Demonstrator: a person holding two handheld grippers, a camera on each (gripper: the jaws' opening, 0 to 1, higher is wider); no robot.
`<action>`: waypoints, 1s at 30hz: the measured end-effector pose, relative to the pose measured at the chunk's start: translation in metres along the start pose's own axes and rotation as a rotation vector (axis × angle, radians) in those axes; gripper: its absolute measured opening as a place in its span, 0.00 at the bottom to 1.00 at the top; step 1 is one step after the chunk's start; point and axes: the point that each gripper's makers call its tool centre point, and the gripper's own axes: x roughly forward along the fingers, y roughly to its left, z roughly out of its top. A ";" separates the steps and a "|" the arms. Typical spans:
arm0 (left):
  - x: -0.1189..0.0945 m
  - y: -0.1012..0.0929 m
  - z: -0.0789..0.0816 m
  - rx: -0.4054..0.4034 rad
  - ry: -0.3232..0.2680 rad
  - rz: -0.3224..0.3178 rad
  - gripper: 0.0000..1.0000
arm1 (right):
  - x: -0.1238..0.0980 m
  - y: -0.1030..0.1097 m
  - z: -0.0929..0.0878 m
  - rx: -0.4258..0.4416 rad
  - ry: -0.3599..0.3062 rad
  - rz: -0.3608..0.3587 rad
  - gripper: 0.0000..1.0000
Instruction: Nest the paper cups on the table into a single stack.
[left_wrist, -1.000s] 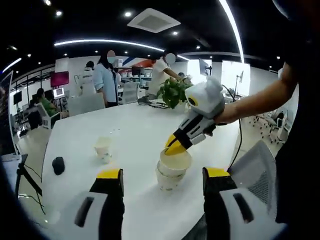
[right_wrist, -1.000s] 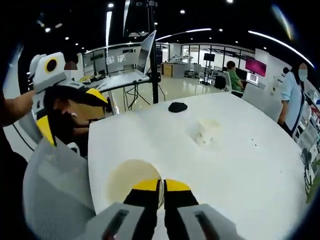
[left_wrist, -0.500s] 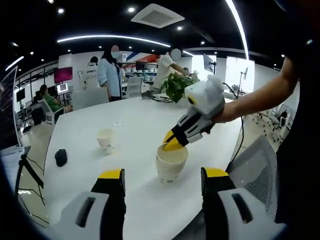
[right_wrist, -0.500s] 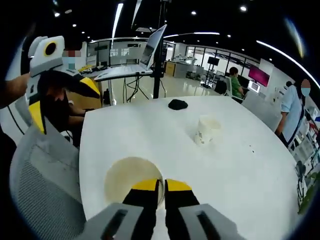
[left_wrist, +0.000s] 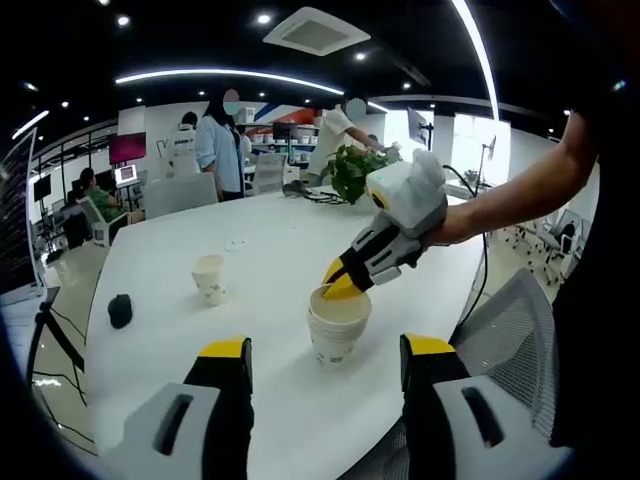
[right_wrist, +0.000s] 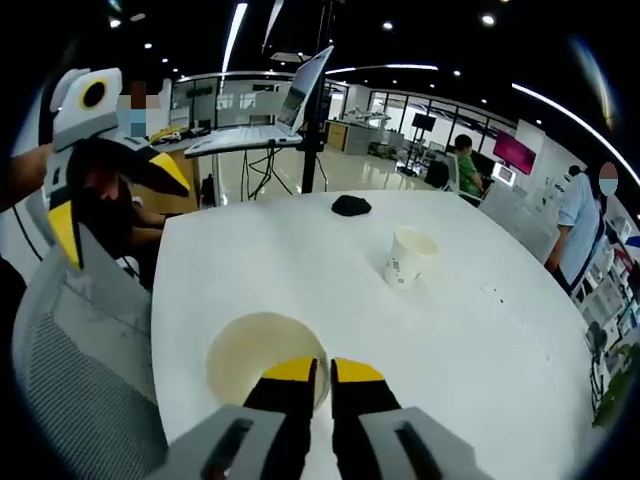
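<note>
A short stack of nested paper cups (left_wrist: 337, 328) stands on the white table (left_wrist: 265, 245) just beyond my left gripper (left_wrist: 327, 350), which is open and level with it. My right gripper (left_wrist: 339, 286) comes in from the right and is shut on the rim of the top cup. In the right gripper view, that gripper (right_wrist: 322, 372) pinches the near rim of the top cup (right_wrist: 258, 352), whose inside is bare. A single paper cup (left_wrist: 209, 277) stands upright farther off on the table (right_wrist: 300, 250), also seen as the lone cup (right_wrist: 408, 256). The left gripper (right_wrist: 115, 200) hangs open at the left.
A small black object (left_wrist: 120, 310) (right_wrist: 351, 205) lies near the table's far edge. A potted plant (left_wrist: 355, 172) stands at the far end. A mesh office chair (right_wrist: 70, 340) sits by the near edge. People stand and sit in the office behind.
Both views have shifted slightly with the hands. My right gripper stays shut on the top cup's rim at the stack. The lone cup has not moved.
</note>
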 end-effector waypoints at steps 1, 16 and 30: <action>0.000 0.000 0.000 0.001 0.001 0.000 0.57 | 0.000 0.000 -0.001 0.008 -0.001 -0.002 0.03; 0.028 -0.001 0.008 0.047 0.003 -0.029 0.54 | -0.015 -0.009 0.003 0.115 -0.043 -0.022 0.03; 0.074 -0.007 0.006 0.092 0.029 -0.101 0.41 | -0.025 -0.010 -0.005 0.211 -0.061 -0.034 0.00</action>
